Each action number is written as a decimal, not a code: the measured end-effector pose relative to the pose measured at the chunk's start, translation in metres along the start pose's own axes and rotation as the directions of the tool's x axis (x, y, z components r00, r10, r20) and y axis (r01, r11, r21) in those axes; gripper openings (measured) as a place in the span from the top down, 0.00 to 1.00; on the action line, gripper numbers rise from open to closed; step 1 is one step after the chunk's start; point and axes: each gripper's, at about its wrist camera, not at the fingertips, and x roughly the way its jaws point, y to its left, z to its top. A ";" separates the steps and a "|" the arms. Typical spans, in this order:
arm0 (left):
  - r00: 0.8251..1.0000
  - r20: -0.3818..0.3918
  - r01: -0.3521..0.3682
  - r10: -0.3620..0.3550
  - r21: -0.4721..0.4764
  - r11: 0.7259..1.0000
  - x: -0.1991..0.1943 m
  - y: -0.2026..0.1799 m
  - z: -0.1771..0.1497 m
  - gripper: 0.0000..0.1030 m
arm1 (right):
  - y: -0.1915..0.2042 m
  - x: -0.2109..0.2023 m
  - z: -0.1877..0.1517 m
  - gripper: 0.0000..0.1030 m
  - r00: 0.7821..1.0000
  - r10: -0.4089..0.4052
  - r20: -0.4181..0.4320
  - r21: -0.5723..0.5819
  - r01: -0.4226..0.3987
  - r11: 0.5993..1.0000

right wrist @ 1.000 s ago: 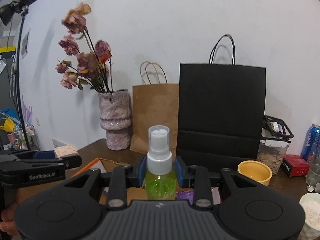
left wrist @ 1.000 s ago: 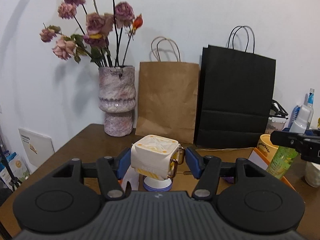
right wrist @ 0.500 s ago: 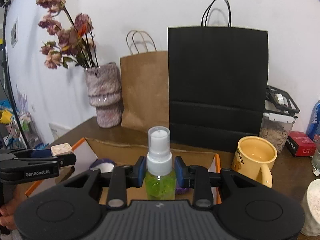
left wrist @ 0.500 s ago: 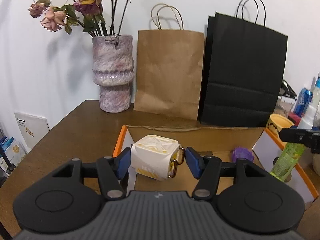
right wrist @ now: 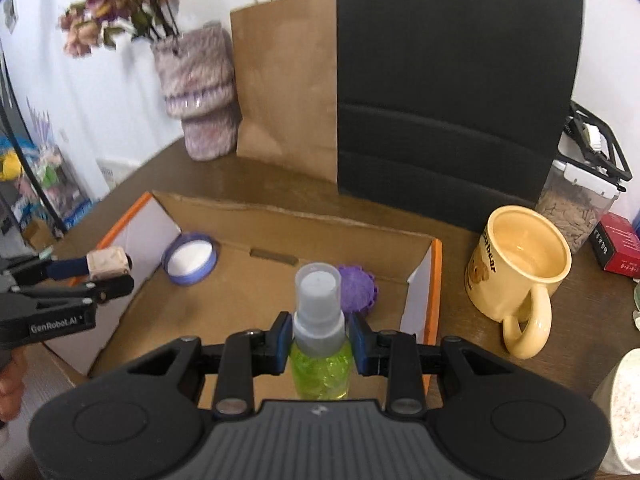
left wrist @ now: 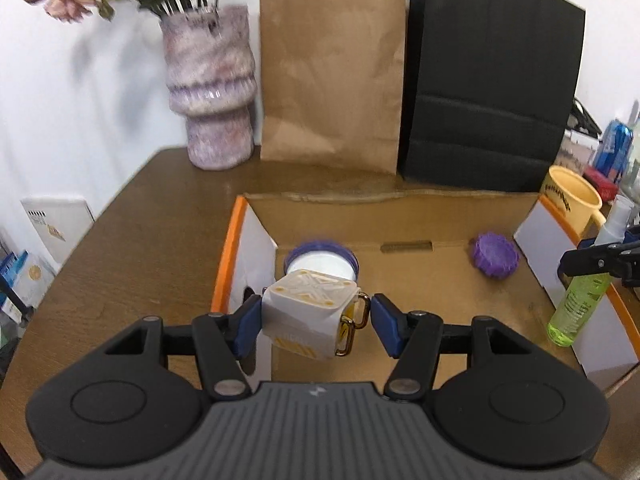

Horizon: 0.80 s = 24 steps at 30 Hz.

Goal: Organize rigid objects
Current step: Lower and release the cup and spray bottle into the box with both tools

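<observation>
Green bottle (right wrist: 320,372) (grey cap), purple lid (left wrist: 494,256), seemingly marbled vase (left wrist: 210,92)

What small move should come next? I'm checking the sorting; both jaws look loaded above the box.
Probably lower the green spray bottle, held by the right gripper, onto the bare floor of the cardboard box, clear of the purple lid.

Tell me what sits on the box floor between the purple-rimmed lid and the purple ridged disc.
Nothing: bare cardboard runs between the purple-rimmed lid and the purple ridged disc, clearest in the left wrist view.
</observation>
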 end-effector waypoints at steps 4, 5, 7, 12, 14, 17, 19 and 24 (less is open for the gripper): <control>0.998 -0.056 -0.011 0.012 0.014 1.000 0.007 0.002 0.001 0.42 | -0.005 0.006 0.008 0.71 0.994 0.029 -0.104 -0.001 -0.030 1.000; 0.997 -0.068 -0.019 0.021 0.024 1.000 0.009 0.002 0.000 0.42 | -0.006 0.008 0.009 0.71 0.991 0.028 -0.130 -0.004 -0.029 1.000; 0.995 -0.097 -0.015 0.018 0.028 1.000 0.013 0.003 -0.001 0.42 | -0.004 0.012 0.009 0.71 0.981 0.029 -0.192 -0.032 -0.036 0.999; 0.986 -0.165 -0.003 0.006 0.016 1.000 0.027 0.006 0.000 0.42 | 0.007 0.030 0.013 0.71 0.954 0.023 -0.299 -0.076 -0.048 0.996; 0.984 -0.175 -0.006 0.011 0.028 1.000 0.032 0.005 0.001 0.41 | 0.008 0.035 0.017 0.71 0.956 0.017 -0.292 -0.062 -0.036 0.997; 0.985 -0.174 -0.016 0.024 0.045 0.999 0.036 0.001 0.001 0.41 | 0.008 0.046 0.021 0.71 0.967 0.005 -0.255 -0.025 -0.012 1.000; 0.986 -0.167 -0.015 0.022 0.044 0.999 0.038 0.001 0.002 0.41 | 0.009 0.054 0.021 0.71 0.974 -0.009 -0.227 -0.012 0.007 1.000; 0.989 -0.141 -0.030 0.037 0.050 0.998 0.044 -0.002 0.004 0.41 | 0.012 0.075 0.013 0.71 0.976 -0.034 -0.215 -0.008 0.033 0.999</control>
